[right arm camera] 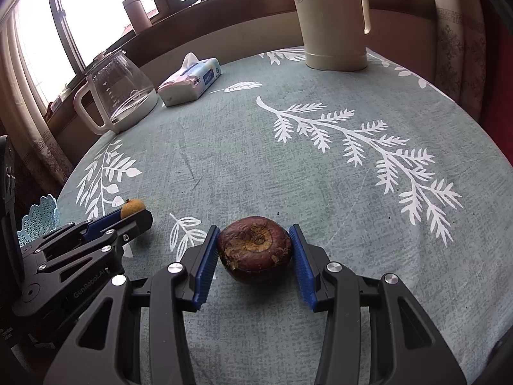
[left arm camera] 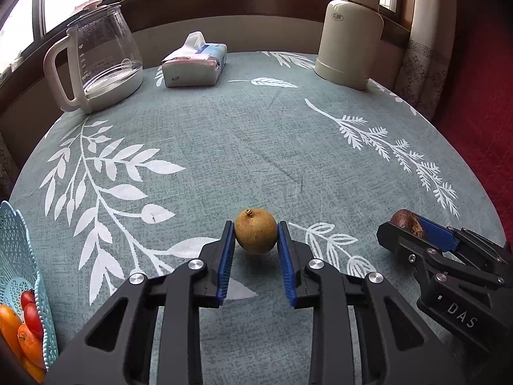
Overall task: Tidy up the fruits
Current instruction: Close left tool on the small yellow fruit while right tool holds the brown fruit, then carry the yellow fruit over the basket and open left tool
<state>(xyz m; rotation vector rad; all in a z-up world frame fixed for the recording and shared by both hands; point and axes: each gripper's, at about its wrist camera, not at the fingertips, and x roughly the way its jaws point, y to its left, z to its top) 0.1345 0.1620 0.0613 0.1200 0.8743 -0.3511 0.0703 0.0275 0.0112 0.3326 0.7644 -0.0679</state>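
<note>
In the left wrist view, my left gripper (left arm camera: 256, 226) is shut on a small round tan fruit (left arm camera: 256, 237), its blue pads pressing both sides just above the tablecloth. To the right, my right gripper (left arm camera: 413, 227) holds a dark brown fruit (left arm camera: 405, 221). In the right wrist view, that wrinkled brown-purple fruit (right arm camera: 255, 250) sits between the right gripper's (right arm camera: 255, 243) blue pads, which touch both its sides. The left gripper (right arm camera: 134, 213) appears at the left with the tan fruit (right arm camera: 132, 207). A light blue mesh basket (left arm camera: 16, 250) holding oranges (left arm camera: 27, 340) and red fruits (left arm camera: 32, 314) stands at the table's left edge.
A glass kettle (left arm camera: 102, 61), a tissue pack (left arm camera: 195, 64) and a cream thermos (left arm camera: 349, 38) stand along the far side of the round table (left arm camera: 256, 144) with its leaf-print cloth. A window sill runs behind them. Red fabric (left arm camera: 481, 112) lies beyond the right edge.
</note>
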